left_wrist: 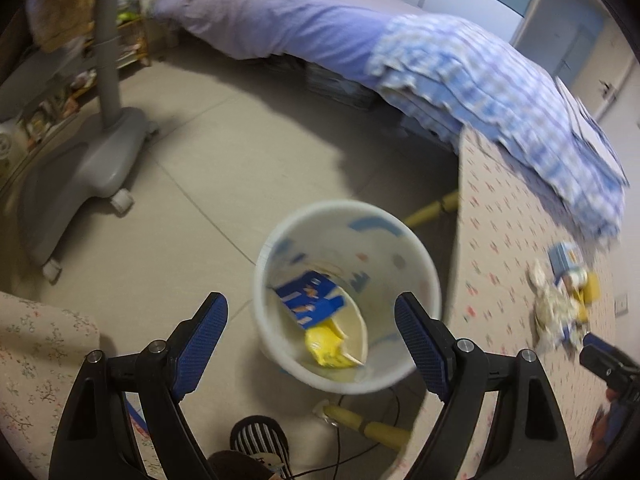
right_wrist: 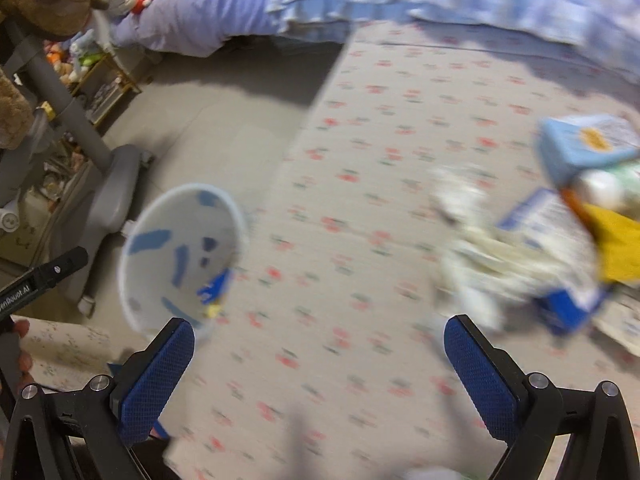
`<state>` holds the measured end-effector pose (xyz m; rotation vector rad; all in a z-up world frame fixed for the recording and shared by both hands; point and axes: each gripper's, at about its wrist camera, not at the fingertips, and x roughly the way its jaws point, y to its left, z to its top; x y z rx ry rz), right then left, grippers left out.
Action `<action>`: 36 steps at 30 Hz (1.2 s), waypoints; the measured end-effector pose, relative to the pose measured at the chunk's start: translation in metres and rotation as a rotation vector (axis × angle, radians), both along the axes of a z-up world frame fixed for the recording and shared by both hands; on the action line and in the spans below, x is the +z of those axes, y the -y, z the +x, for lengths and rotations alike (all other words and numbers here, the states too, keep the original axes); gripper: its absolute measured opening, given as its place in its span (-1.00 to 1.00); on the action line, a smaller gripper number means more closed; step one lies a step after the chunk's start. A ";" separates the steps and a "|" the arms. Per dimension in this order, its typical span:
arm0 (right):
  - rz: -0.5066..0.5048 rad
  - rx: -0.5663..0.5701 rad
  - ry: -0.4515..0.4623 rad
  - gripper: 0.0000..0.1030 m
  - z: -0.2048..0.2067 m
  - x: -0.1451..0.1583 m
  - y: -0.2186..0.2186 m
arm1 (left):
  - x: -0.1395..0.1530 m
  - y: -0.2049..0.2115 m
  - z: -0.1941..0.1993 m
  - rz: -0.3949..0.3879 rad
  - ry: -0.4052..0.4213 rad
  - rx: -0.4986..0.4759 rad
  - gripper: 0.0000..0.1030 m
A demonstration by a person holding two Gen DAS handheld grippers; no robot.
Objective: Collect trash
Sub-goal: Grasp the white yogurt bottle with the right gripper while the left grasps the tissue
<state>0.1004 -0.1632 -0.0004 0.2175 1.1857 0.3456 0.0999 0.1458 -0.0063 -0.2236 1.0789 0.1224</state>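
A white waste bin (left_wrist: 348, 296) with blue marks stands on the floor beside the table; inside lie a blue carton (left_wrist: 310, 298) and a yellow wrapper (left_wrist: 326, 346). My left gripper (left_wrist: 310, 312) is open and empty, hovering above the bin's mouth. The bin also shows in the right wrist view (right_wrist: 182, 254). My right gripper (right_wrist: 318, 336) is open and empty above the floral tablecloth. A pile of trash lies on the table ahead and to its right: crumpled white paper (right_wrist: 476, 248), a light blue box (right_wrist: 588, 142), a blue-and-white carton (right_wrist: 560, 252) and a yellow wrapper (right_wrist: 618, 248). The pile shows in the left wrist view (left_wrist: 560, 300).
A table with a floral cloth (right_wrist: 380, 140) sits next to a bed with purple and blue checked bedding (left_wrist: 460, 76). A grey wheeled stand (left_wrist: 100, 148) is on the floor to the left. Cluttered shelves (right_wrist: 96, 84) stand at the far left. A striped slipper (left_wrist: 260, 444) is below the bin.
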 end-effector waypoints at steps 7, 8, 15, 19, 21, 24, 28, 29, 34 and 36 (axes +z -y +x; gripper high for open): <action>-0.063 -0.017 -0.032 0.99 -0.036 -0.016 0.059 | -0.014 0.046 -0.012 -0.010 -0.040 -0.115 0.70; -0.075 -0.008 -0.036 0.99 -0.042 -0.019 0.062 | -0.016 0.050 -0.013 -0.009 -0.045 -0.127 0.70; -0.146 0.132 -0.054 0.99 -0.077 -0.038 0.056 | -0.028 0.072 -0.025 0.016 -0.070 -0.189 0.70; -0.215 0.215 -0.057 0.99 -0.087 -0.050 0.040 | -0.033 0.080 -0.026 0.021 -0.081 -0.204 0.70; -0.265 0.247 -0.050 0.99 -0.090 -0.056 0.033 | -0.036 0.083 -0.027 0.021 -0.087 -0.211 0.70; -0.331 0.275 -0.048 0.87 -0.089 -0.065 0.027 | -0.039 0.087 -0.027 0.020 -0.095 -0.218 0.70; -0.398 0.275 -0.053 0.60 -0.085 -0.074 0.028 | -0.043 0.098 -0.026 0.021 -0.105 -0.238 0.70; -0.405 0.265 -0.059 0.53 -0.083 -0.076 0.030 | -0.043 0.101 -0.026 0.022 -0.106 -0.243 0.70; -0.327 0.186 -0.093 -0.09 -0.071 -0.076 0.056 | -0.047 0.127 -0.019 0.028 -0.117 -0.272 0.70; -0.284 0.135 -0.105 -0.13 -0.066 -0.075 0.073 | -0.047 0.140 -0.016 0.025 -0.122 -0.288 0.70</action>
